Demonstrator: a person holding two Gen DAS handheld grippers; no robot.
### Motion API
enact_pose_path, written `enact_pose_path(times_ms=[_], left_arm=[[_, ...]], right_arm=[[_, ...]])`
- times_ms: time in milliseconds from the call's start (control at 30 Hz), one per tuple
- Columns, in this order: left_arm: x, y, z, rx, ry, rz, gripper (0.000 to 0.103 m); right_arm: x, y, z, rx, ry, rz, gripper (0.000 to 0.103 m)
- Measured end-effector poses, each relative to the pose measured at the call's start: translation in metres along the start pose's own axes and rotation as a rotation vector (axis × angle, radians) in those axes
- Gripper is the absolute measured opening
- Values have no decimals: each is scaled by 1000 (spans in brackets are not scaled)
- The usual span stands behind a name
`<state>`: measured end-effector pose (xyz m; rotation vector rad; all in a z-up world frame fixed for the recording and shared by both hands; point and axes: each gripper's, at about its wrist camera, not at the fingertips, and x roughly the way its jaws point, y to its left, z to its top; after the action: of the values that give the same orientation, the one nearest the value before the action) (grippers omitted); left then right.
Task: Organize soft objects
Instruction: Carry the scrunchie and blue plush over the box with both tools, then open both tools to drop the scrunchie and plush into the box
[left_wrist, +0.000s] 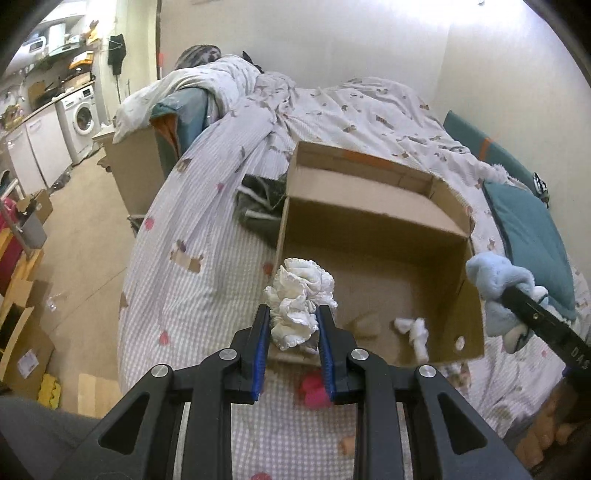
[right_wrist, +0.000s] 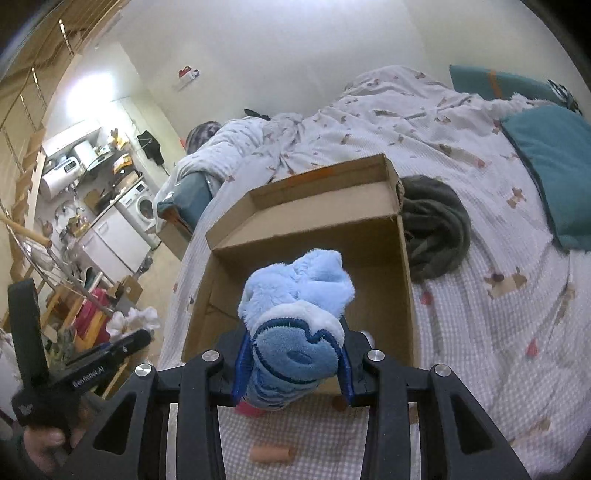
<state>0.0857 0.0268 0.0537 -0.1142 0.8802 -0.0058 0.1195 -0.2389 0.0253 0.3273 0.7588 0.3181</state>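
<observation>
Both pairs of jaws are gripping something soft: the left gripper (left_wrist: 294, 325) is pinching a crumpled white frilly cloth (left_wrist: 300, 300) between its blue pads, closed down to the width of the bundle, while the right gripper (right_wrist: 293, 360) is clamping a plush blue toy (right_wrist: 297, 317), its jaws spread wider around the fatter body. Each load is being held up over the near edge of the open cardboard box (left_wrist: 373, 229) sitting on the bed (left_wrist: 192, 258), which looks like the gathering place for the soft things, so carrying both at once is probably saving a trip. A small white knotted piece (left_wrist: 413, 332) is already lying on the box floor near the front corner. The cloth is bunching in ruffled folds with a scalloped hem, spilling above the pads. The toy is fluffy pale blue with a darker stitched patch and a white band. A dark grey garment (right_wrist: 436, 229) is lying on the bed just beside the box.
</observation>
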Motion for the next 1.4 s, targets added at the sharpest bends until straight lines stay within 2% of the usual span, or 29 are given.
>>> enact_pose_path(times_ms=[133, 233, 400, 533, 600, 700, 800, 1067, 1200, 1300, 1333, 1400], left_arm=[[12, -10, 23, 31, 3, -19, 22], [23, -29, 33, 108, 8, -34, 22], [47, -52, 33, 183, 8, -29, 23], [76, -49, 22, 143, 49, -17, 23], [93, -46, 15, 97, 115, 0, 23], [106, -46, 5, 78, 167, -38, 23], [110, -49, -3, 105, 151, 0, 23], [104, -52, 0, 106, 114, -30, 23], [102, -55, 1, 131, 85, -12, 23], [105, -51, 1, 116, 100, -8, 23], [105, -51, 1, 111, 104, -7, 23], [106, -49, 2, 102, 109, 0, 31]], right_arm=[[11, -2, 18, -23, -7, -6, 40], [24, -6, 26, -35, 4, -13, 40], [47, -22, 13, 6, 61, -60, 40], [58, -26, 8, 7, 100, -83, 40], [61, -25, 6, 0, 109, -86, 41], [71, -25, 3, -6, 131, -95, 41], [81, -24, 1, -12, 157, -95, 41], [95, -14, -7, -67, 208, -107, 42], [98, -17, -9, -58, 221, -112, 42], [99, -18, -9, -52, 222, -114, 42], [99, -19, -9, -51, 225, -115, 42], [101, -20, -9, -49, 231, -115, 43]])
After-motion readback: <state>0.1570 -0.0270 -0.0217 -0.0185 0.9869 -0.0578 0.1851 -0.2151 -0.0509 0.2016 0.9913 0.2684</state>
